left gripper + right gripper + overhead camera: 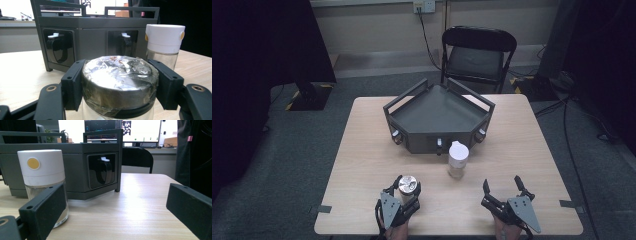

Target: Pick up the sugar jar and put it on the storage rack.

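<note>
Landmark: dark grey tray box (439, 117) at the far middle of the table (362, 145).

Left gripper (408, 189) — nearer than the box, off its left front corner, close to the table's near edge. Jaws clamped on the foil-covered lid of a glass jar (408, 185); in the left gripper view both pads press the sides of the jar (120, 82).

White-capped glass jar (458, 159) stands upright just in front of the box, near its right front face, apart from both grippers.

Right gripper (504, 192) — nearer than the box, off its right front corner; jaws wide apart, nothing between them
</note>
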Motion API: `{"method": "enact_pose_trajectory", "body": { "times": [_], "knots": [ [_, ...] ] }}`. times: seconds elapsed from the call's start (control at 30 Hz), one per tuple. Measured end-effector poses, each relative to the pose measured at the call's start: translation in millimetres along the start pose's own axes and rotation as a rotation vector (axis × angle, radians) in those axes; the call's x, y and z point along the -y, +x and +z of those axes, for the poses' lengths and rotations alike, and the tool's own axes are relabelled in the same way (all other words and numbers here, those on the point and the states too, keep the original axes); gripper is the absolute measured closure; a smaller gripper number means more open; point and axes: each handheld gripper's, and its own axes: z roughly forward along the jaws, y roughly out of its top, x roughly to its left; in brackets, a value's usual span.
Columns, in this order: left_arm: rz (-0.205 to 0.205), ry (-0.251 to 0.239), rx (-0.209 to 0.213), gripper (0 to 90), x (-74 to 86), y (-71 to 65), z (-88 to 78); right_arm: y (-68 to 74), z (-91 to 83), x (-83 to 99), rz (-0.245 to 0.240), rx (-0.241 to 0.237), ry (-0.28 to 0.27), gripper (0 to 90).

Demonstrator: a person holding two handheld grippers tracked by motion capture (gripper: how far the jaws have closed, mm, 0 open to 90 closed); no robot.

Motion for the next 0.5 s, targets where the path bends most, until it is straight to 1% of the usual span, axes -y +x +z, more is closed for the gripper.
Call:
{"method": "enact_pose_trajectory", "body": {
  "times": [0.23, 0.4, 0.5],
  "knots": [
    [-0.001, 0.015, 0.001, 34.8, -3.8, 0.7, 0.0, 0.0, 0.0, 0.0, 0.0, 0.0, 0.0, 1.5],
    [-0.01, 0.024, 0.019, 34.8, -7.4, 6.0, 0.8, 0.0, 0.0, 0.0, 0.0, 0.0, 0.0, 1.5],
    [-0.009, 0.029, 0.029, 34.8, -11.0, 9.6, 0.4, 0.0, 0.0, 0.0, 0.0, 0.0, 0.0, 1.5]
  ]
}}
